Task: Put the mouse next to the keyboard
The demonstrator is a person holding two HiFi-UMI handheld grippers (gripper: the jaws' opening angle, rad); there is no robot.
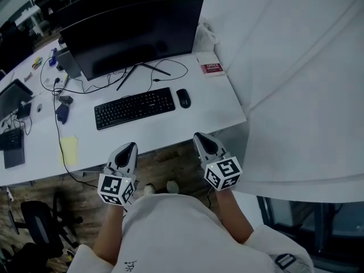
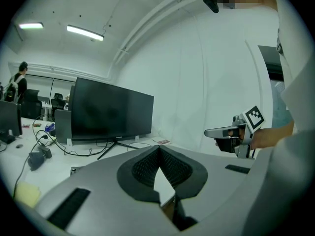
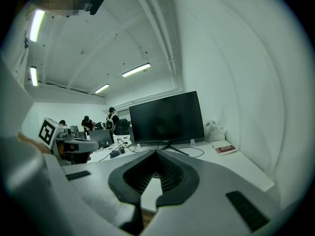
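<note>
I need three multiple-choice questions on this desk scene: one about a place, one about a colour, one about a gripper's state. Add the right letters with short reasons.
1. Where does the mouse lie relative to the keyboard? A. at its left end B. at its right end C. on top of it
2. What colour is the booklet? A. red B. yellow C. blue
3. How are the right gripper's jaws? A. wide open B. shut on the mouse C. shut, empty
Answers: 1 B, it sits just off the keyboard's right end; 2 A, its cover is red; 3 C, its pads meet with nothing between.
</note>
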